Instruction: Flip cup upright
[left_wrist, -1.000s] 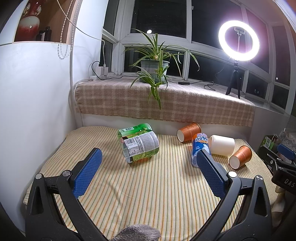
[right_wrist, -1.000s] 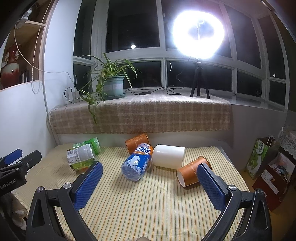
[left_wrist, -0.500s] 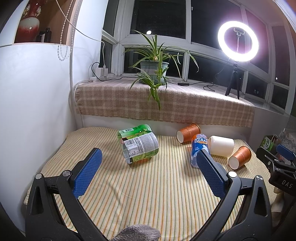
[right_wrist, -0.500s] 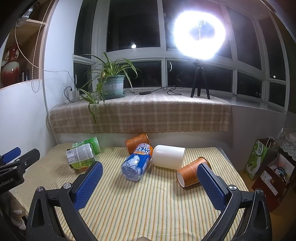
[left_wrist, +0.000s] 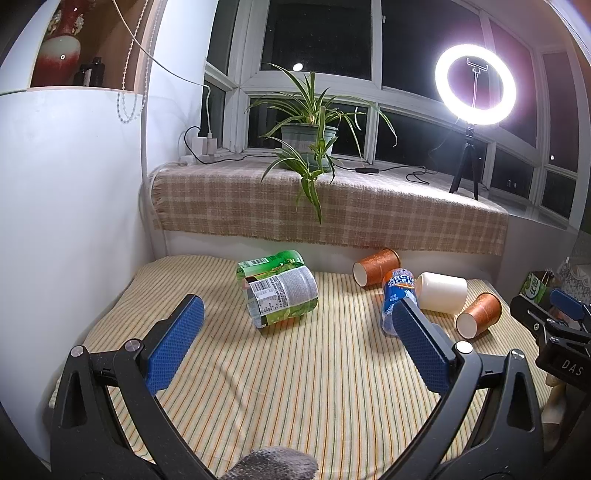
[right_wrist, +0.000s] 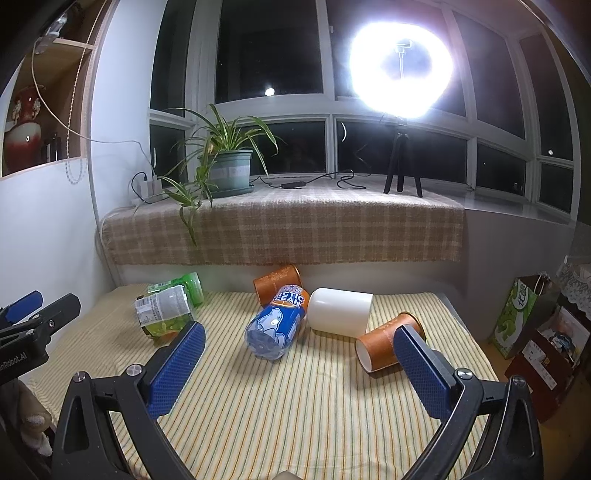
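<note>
Three cups (right_wrist: 384, 347) and three bottles (right_wrist: 275, 326) lie toppled; left gripper (left_wrist: 295, 345) and right gripper (right_wrist: 301, 363) gape apart, holding nothing

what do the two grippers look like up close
Both the left gripper and right gripper have black plastic frames with triangular cutouts and silver screws. Their fingers carry blue textured pads. White lettering marks each body. No cables show.
</note>
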